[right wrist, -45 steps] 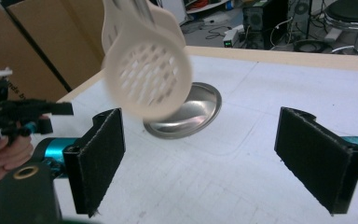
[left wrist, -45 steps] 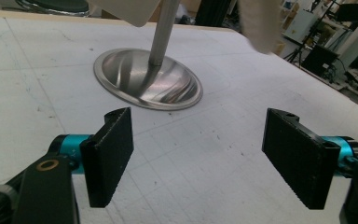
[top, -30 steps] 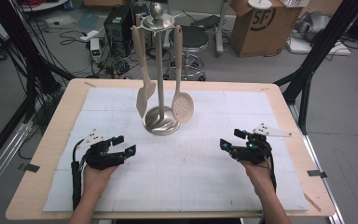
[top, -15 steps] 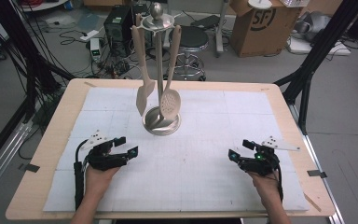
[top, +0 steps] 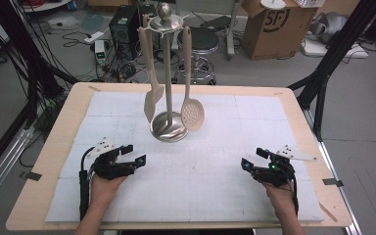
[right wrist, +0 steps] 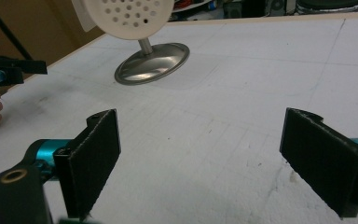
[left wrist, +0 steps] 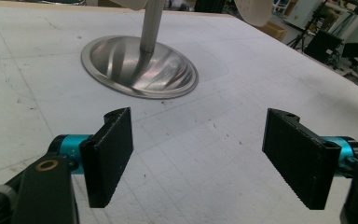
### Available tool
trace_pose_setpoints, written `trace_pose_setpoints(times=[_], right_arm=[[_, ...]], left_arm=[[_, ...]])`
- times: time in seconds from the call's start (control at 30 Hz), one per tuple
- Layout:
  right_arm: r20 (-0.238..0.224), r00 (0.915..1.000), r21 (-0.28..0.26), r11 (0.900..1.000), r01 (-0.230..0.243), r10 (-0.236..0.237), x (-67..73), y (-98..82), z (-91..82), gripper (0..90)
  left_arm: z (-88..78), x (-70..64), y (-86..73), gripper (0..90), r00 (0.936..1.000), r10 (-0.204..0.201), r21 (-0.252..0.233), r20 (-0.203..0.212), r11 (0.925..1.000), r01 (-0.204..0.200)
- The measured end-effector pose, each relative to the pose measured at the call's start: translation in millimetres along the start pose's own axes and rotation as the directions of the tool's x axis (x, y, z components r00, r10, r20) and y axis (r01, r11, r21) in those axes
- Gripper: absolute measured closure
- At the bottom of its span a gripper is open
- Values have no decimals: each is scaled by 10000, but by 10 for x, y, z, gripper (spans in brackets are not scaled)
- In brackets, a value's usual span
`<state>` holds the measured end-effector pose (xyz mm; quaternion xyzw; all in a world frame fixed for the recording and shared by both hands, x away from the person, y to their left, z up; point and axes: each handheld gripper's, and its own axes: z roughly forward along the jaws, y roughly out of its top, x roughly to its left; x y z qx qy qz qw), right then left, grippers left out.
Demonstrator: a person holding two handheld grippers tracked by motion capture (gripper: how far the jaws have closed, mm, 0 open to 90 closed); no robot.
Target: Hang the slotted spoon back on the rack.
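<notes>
I see the table (top: 58,127), then the utensil stand (top: 169,128) well ahead of both sets of fingers, slotted spoon (top: 192,113) and spatula (top: 152,100) hanging on it. Left gripper (top: 133,155) and right gripper (top: 251,159) gape wide, empty. I'd approach a handle level and square.

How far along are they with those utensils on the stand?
Both utensils hang on the stand: the spatula and the skimmer. Nothing is in hand: the left gripper and right gripper sit near the table's front edge, jaws wide apart and empty. I can't see anything left to hang.
</notes>
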<state>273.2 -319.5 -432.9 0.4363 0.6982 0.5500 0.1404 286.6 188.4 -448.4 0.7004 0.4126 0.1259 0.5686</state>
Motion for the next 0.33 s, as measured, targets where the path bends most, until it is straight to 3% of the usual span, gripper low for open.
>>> trace_pose_setpoints(times=[0.33], right_arm=[[-81,9999,-93,9999,-126,125,4,-7,-5,111]], left_arm=[[6,3,-7,252,10000,-1,57,61,10000,1]])
